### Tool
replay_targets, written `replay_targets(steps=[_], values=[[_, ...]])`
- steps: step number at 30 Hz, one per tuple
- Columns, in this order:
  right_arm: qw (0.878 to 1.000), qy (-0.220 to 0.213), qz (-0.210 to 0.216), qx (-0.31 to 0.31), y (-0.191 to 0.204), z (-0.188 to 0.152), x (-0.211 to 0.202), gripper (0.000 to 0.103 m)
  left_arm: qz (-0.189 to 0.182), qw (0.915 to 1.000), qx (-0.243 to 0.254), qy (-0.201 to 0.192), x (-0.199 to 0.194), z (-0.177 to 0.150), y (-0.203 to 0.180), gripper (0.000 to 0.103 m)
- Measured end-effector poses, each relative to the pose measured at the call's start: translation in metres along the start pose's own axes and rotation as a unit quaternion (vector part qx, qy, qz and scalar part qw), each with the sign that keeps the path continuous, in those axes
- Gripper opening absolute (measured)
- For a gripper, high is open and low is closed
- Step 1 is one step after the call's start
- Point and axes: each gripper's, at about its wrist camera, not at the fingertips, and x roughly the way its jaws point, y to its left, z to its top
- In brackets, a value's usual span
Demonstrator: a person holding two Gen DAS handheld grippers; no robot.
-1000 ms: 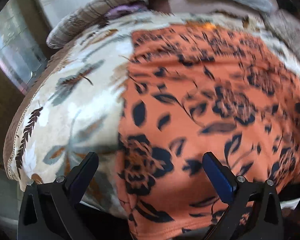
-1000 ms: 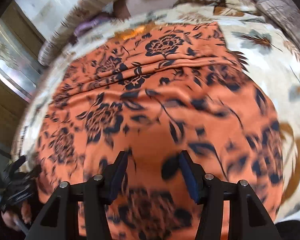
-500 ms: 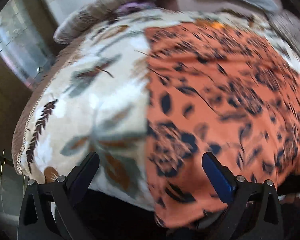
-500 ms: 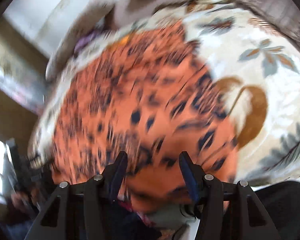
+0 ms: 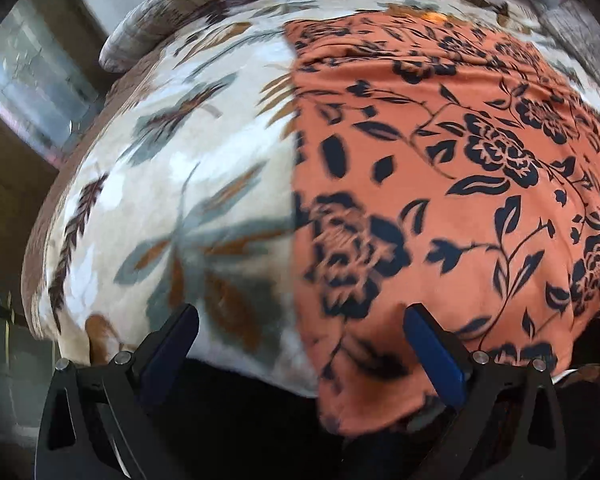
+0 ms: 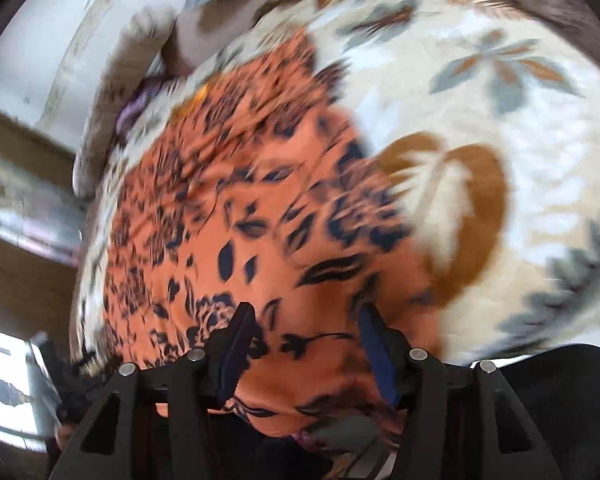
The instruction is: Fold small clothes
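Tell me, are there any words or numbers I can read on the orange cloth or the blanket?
None: no words, labels or numbers show in either view.
The orange cloth carries only dark flowers and leaves.
The blanket carries only grey and brown leaves.
The right wrist view is blurred, so any small print there could not be read.

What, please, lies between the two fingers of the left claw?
In the left wrist view, the left claw stands open; between its fingers lie the floral blanket and the left edge of the orange floral garment.
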Motion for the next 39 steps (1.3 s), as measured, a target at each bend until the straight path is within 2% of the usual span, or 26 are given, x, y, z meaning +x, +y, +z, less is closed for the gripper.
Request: replay_targets(steps=[1, 5, 9, 11, 13, 15, 17, 18, 19, 21, 23, 26, 27, 29, 30, 31, 33, 35, 36, 37, 39], values=[[1.0, -0.006, -0.002, 0.012, -0.009, 0.002, -0.006, 0.065, -0.006, 0.9998, -0.015, 0.006, -0.001, -0.002, 0.009, 0.102], [0.999, 0.006, -0.006, 0.05, -0.035, 0.006, -0.013, 0.065, -0.022, 0.9981, -0.051, 0.026, 0.0, -0.006, 0.03, 0.102], [0.997, 0.046, 0.013, 0.06, -0.037, -0.002, 0.003, 0.065, -0.046, 0.9958, -0.074, 0.03, -0.002, -0.012, 0.042, 0.102], [0.995, 0.07, 0.021, 0.06, -0.032, -0.01, 0.016, 0.065, -0.058, 0.9948, -0.079, 0.03, 0.0, -0.013, 0.046, 0.093], [0.996, 0.078, 0.014, 0.044, -0.022, -0.018, 0.024, 0.067, -0.073, 0.9941, -0.071, 0.035, 0.002, -0.018, 0.045, 0.069], [0.997, 0.076, -0.001, 0.026, -0.013, -0.023, 0.027, 0.066, -0.085, 0.9933, -0.065, 0.044, 0.006, -0.021, 0.044, 0.062], [0.997, 0.077, -0.01, 0.015, -0.008, -0.026, 0.028, 0.063, -0.088, 0.993, -0.064, 0.045, 0.006, -0.025, 0.041, 0.061], [0.997, 0.078, -0.013, 0.008, -0.006, -0.026, 0.027, 0.052, -0.09, 0.993, -0.063, 0.043, 0.005, -0.026, 0.041, 0.061], [0.996, 0.08, -0.027, -0.005, -0.002, -0.027, 0.027, 0.036, -0.095, 0.9926, -0.064, 0.04, 0.004, -0.027, 0.041, 0.063], [0.996, 0.081, -0.037, -0.013, 0.0, -0.027, 0.025, 0.032, -0.108, 0.9907, -0.068, 0.047, 0.005, -0.029, 0.041, 0.071], [0.996, 0.083, -0.028, -0.009, -0.002, -0.027, 0.024, 0.032, -0.138, 0.9864, -0.071, 0.053, 0.006, -0.033, 0.039, 0.071], [0.996, 0.087, -0.026, -0.002, -0.004, -0.028, 0.025, 0.032, -0.152, 0.9857, -0.053, 0.048, 0.001, -0.039, 0.024, 0.071], [0.996, 0.089, -0.024, 0.001, -0.006, -0.027, 0.026, 0.035, -0.153, 0.9863, -0.044, 0.044, 0.0, -0.04, 0.019, 0.071], [0.996, 0.09, -0.026, 0.007, -0.006, -0.028, 0.027, 0.035, -0.158, 0.986, -0.036, 0.04, 0.001, -0.04, 0.014, 0.06], [0.995, 0.091, -0.027, 0.008, -0.007, -0.027, 0.027, 0.035, -0.163, 0.985, -0.037, 0.044, 0.003, -0.04, 0.013, 0.043], [0.995, 0.09, -0.029, 0.009, -0.007, -0.027, 0.028, 0.035, -0.167, 0.9837, -0.041, 0.053, 0.008, -0.039, 0.011, 0.031], [0.995, 0.091, -0.03, 0.009, -0.008, -0.027, 0.027, 0.036, -0.177, 0.981, -0.056, 0.058, 0.014, -0.039, 0.013, 0.029], [0.995, 0.094, -0.022, 0.017, -0.008, -0.027, 0.028, 0.052, -0.182, 0.98, -0.056, 0.057, 0.013, -0.041, 0.012, 0.029], [0.995, 0.097, -0.011, 0.024, -0.008, -0.028, 0.029, 0.065, -0.183, 0.9799, -0.055, 0.058, 0.013, -0.042, 0.013, 0.031], [0.994, 0.101, -0.004, 0.029, -0.008, -0.029, 0.03, 0.065, -0.184, 0.979, -0.057, 0.066, 0.016, -0.044, 0.013, 0.039], [0.995, 0.097, -0.018, 0.012, -0.003, -0.031, 0.031, 0.062, -0.194, 0.9756, -0.065, 0.08, 0.023, -0.045, 0.015, 0.041]])
